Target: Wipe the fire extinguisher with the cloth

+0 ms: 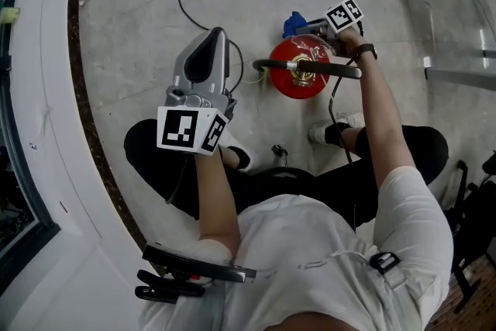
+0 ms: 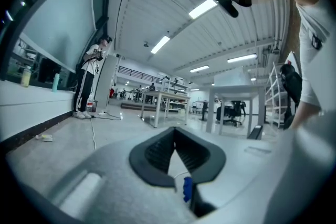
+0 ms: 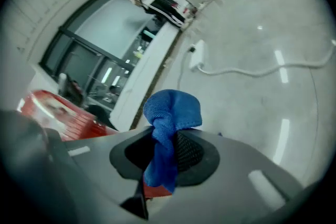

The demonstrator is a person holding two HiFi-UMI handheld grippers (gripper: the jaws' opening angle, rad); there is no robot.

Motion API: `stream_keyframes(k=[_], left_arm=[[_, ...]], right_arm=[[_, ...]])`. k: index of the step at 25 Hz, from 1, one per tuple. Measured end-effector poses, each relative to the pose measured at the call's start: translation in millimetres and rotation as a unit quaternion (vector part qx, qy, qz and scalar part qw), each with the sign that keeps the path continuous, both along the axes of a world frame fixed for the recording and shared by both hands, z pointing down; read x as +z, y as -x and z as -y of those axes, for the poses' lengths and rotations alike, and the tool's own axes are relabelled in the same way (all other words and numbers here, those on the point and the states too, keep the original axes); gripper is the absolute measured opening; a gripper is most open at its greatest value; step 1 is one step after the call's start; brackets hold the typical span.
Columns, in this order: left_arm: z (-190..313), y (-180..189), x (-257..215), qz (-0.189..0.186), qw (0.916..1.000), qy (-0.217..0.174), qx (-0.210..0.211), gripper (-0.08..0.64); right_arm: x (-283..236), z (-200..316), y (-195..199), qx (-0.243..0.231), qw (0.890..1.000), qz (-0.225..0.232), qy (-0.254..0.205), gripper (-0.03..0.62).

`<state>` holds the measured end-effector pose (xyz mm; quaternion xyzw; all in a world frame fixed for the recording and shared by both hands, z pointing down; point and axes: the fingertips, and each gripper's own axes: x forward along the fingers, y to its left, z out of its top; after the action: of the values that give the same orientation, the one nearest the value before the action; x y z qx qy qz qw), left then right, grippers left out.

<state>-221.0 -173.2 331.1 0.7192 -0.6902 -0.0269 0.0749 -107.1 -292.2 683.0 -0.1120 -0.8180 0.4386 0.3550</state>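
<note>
1. The red cylindrical fire extinguisher (image 1: 298, 83) stands upright on the grey polished floor (image 1: 132, 19) in front of the seated person. Its long axis is vertical, with the valve head and black lever handle (image 1: 310, 67) pointing up.
2. The right hand-held gripper (image 1: 310, 27) is clamped on a bunched blue woven cloth (image 1: 294, 22). In the right gripper view the cloth (image 3: 170, 113) fills the jaws and the red shell (image 3: 58, 115) lies just beside and below them.
3. The right hand-held gripper sits at the far side of the extinguisher, near its shoulder. Whether the cloth touches the shell cannot be told.
4. The left hand-held gripper (image 1: 213, 43) hangs to the extinguisher's left, apart from it. Its jaws meet at the tips with nothing between them (image 2: 174, 136).
5. Judgement: the right arm is nearer, so the wipe would run down the vertical shell.
</note>
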Motion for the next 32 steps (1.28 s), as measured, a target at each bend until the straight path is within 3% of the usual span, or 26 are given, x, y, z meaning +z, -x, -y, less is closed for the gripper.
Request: stream_keyframes(k=[3, 6, 8, 10, 13, 15, 17, 18, 20, 21, 23, 27, 32], left_arm=[[2, -2, -4, -0.009, 0.9999, -0.009, 0.002, 0.000], [4, -1, -8, -0.014, 0.9998, -0.017, -0.001, 0.000], [6, -3, -10, -0.016, 0.9997, -0.021, 0.000, 0.000], [7, -4, -9, -0.017, 0.9996, -0.022, 0.001, 0.001], [7, -2, -8, -0.019, 0.9996, -0.021, -0.002, 0.000], [8, 0, -5, -0.022, 0.9995, -0.020, -0.004, 0.000], [10, 1, -1, -0.028, 0.9994, -0.018, -0.004, 0.000], [11, 3, 2, -0.031, 0.9994, -0.016, -0.003, 0.001], [12, 10, 11, -0.035, 0.9993, -0.008, -0.009, 0.000], [11, 15, 16, -0.037, 0.9992, -0.002, -0.016, 0.000], [7, 28, 26, -0.039, 0.9986, 0.011, -0.034, 0.000], [9, 47, 43, -0.038, 0.9975, 0.026, -0.054, 0.000], [11, 62, 58, -0.047, 0.9955, 0.044, -0.070, 0.000]], right_arm=[[-131, 17, 5, -0.024, 0.993, 0.109, 0.030, 0.095], [-259, -14, 10, -0.127, 0.959, 0.242, 0.069, 0.087], [-305, -46, 9, -0.222, 0.937, 0.268, 0.044, 0.089], [-311, -75, 7, -0.305, 0.923, 0.236, 0.013, 0.097], [-281, -93, 20, -0.352, 0.922, 0.161, 0.016, 0.095], [-257, -86, 39, -0.328, 0.932, 0.142, 0.053, 0.094], [-203, -69, 45, -0.316, 0.945, 0.078, 0.035, 0.092], [-156, -62, 38, -0.334, 0.942, 0.015, 0.005, 0.092], [-51, -57, 11, -0.384, 0.916, -0.104, -0.038, 0.090], [-4, -57, 2, -0.392, 0.908, -0.137, -0.050, 0.084], [63, -59, -1, -0.372, 0.914, -0.153, -0.055, 0.084], [123, -59, 14, -0.298, 0.947, -0.119, -0.028, 0.084], [165, -69, 35, -0.273, 0.955, -0.101, -0.060, 0.094]])
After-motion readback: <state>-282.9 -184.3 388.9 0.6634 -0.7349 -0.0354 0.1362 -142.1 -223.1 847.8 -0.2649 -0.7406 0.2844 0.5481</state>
